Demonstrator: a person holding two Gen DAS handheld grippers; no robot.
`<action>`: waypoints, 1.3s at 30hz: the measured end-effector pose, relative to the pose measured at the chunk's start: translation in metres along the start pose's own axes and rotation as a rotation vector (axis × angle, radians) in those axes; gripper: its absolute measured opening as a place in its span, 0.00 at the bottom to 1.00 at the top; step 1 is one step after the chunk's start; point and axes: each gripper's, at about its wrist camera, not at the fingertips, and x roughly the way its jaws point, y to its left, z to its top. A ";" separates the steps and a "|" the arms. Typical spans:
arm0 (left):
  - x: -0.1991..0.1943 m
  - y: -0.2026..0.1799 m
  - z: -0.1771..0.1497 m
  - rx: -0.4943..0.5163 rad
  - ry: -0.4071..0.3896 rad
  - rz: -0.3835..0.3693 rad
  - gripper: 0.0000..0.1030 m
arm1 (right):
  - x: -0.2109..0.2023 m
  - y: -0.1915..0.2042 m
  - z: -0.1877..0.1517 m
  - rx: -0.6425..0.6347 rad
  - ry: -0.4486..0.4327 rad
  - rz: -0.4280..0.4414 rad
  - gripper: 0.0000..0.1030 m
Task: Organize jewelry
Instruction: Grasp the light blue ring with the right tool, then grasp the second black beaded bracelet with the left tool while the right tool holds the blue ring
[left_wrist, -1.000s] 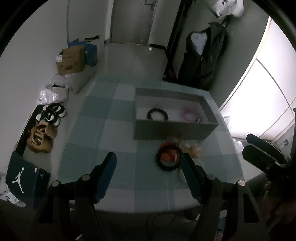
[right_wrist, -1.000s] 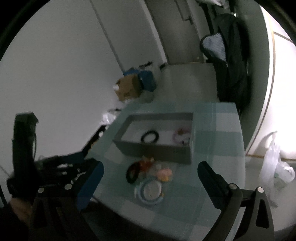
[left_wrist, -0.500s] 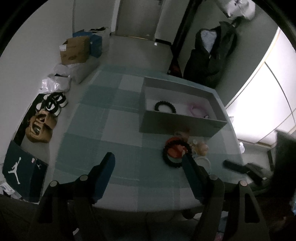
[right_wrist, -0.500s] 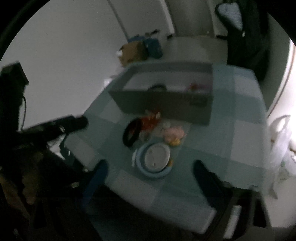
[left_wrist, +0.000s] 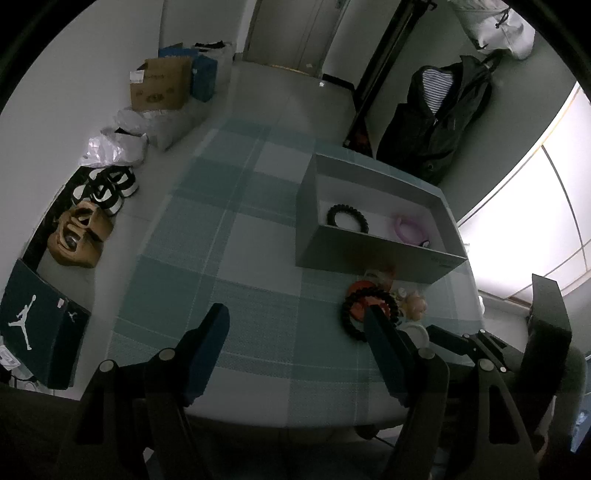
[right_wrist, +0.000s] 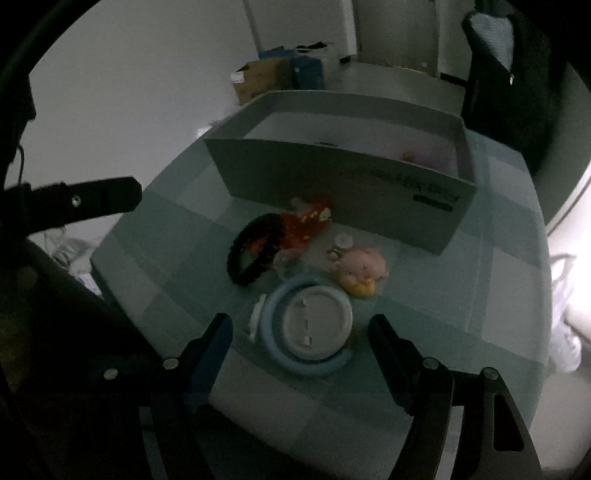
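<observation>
A grey open box (left_wrist: 369, 254) stands on the checked table and holds a black beaded bracelet (left_wrist: 347, 218) and a pink band (left_wrist: 410, 229). In front of the box (right_wrist: 332, 192) lies a small pile: a black bracelet (right_wrist: 255, 254), a red piece (right_wrist: 303, 225), a pink toy-like charm (right_wrist: 362, 266) and a blue ring around a white disc (right_wrist: 310, 325). My right gripper (right_wrist: 301, 321) hovers just above the blue ring, jaws closing, pads not touching it. My left gripper (left_wrist: 295, 314) stands open over bare cloth, left of the black bracelet (left_wrist: 351, 317), nothing between its fingers.
The table's near edge (left_wrist: 295, 421) runs just under both grippers. On the floor to the left are a cardboard box (left_wrist: 159, 85), plastic bags, shoes (left_wrist: 107, 188), a brown bag (left_wrist: 79, 236) and a dark shoebox (left_wrist: 33, 325). A black jacket (left_wrist: 439, 110) hangs behind the table.
My right gripper has come down close over the pile and its jaws have narrowed. The left gripper shifted slightly, and the right gripper now shows at the lower right of its view.
</observation>
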 end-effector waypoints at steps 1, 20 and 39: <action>0.000 0.000 0.000 0.000 0.003 -0.001 0.69 | 0.001 0.001 0.000 -0.007 0.000 -0.016 0.61; 0.022 -0.006 0.001 0.014 0.083 -0.055 0.69 | -0.042 -0.025 0.006 0.127 -0.128 0.088 0.57; 0.066 -0.024 0.005 0.024 0.201 -0.164 0.69 | -0.083 -0.070 0.011 0.295 -0.283 0.123 0.57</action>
